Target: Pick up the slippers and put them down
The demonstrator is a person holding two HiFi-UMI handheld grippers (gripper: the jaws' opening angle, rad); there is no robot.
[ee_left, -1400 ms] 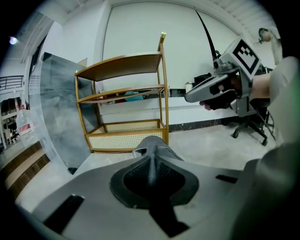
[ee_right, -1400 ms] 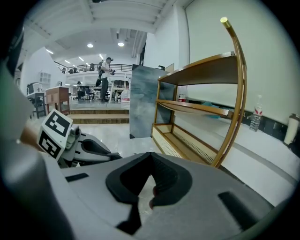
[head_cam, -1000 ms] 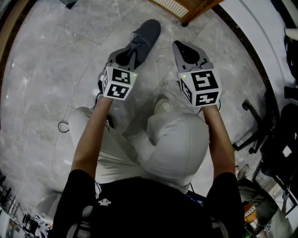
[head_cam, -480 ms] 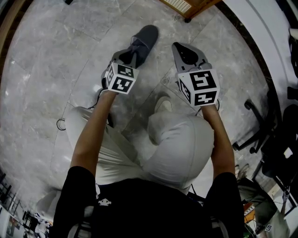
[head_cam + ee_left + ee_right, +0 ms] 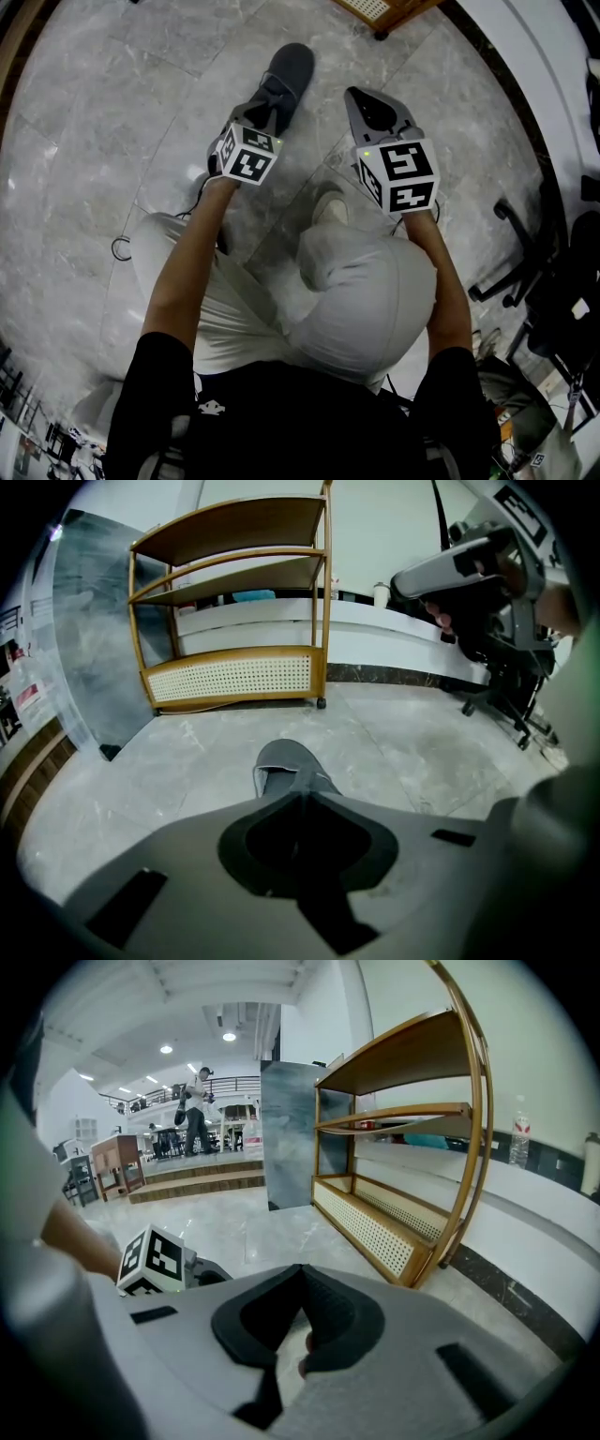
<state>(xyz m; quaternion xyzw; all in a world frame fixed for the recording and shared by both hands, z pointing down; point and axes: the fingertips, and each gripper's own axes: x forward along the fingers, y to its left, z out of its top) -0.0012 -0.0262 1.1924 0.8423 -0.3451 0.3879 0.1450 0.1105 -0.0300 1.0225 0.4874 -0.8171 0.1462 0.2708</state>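
Grey slipper gripped in the left tongs, over the stone floor.
The slipper is clamped at its near end by the left tongs, with its toe projecting ahead of their tips. The right tongs are closed on nothing, just right of the slipper and apart from it.

Grey marble floor: wood shelf unit stands on it; cable loop at left.

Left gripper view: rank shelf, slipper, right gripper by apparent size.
1. Shelf
2. Right gripper, though it sits close to the camera, which inflates it
3. Slipper, only partly in view
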